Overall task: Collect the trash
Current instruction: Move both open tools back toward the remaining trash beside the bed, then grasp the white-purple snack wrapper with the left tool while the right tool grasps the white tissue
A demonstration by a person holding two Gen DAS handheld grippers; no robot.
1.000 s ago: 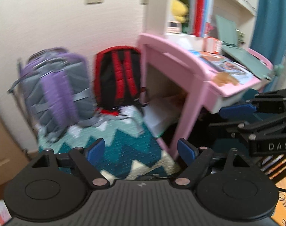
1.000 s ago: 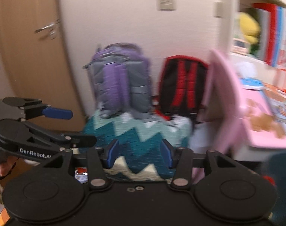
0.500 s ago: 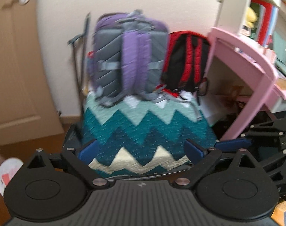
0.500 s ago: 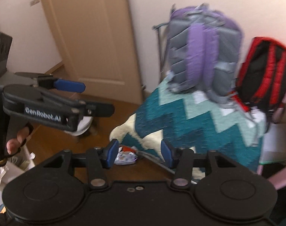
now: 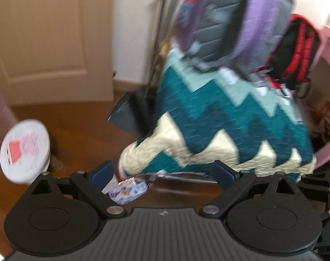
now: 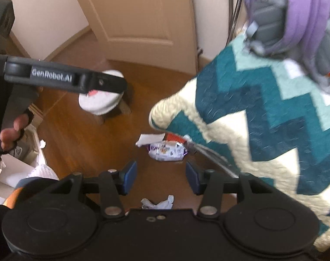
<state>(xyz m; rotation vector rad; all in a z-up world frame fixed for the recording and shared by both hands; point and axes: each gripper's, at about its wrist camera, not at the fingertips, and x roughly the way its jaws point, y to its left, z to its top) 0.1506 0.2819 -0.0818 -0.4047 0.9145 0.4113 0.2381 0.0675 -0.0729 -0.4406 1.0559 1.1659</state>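
Note:
A crumpled purple-and-white snack wrapper [image 6: 167, 151] lies on the wooden floor by the quilt's corner, with a white paper scrap [image 6: 150, 139] beside it. The wrapper also shows in the left wrist view [image 5: 129, 189], just inside my left fingers. A small crumpled white piece [image 6: 158, 203] lies close under my right gripper. My right gripper [image 6: 159, 177] is open and empty, a little short of the wrapper. My left gripper [image 5: 162, 173] is open and empty above the floor. The left gripper also shows from the side in the right wrist view [image 6: 65, 78].
A teal, mint and cream zigzag quilt [image 6: 262, 119] drapes over something at right, with a purple-grey backpack [image 5: 234, 19] and a red-black backpack [image 5: 299, 50] on it. A small white round stool [image 6: 101, 100] stands on the floor. A door [image 6: 138, 10] is behind. White boxes [image 6: 15, 167] lie at left.
Both views have swung left and downward, from the desk and backpacks toward the floor. The wrapper and scraps on the floor have come into view. Both grippers stay open.

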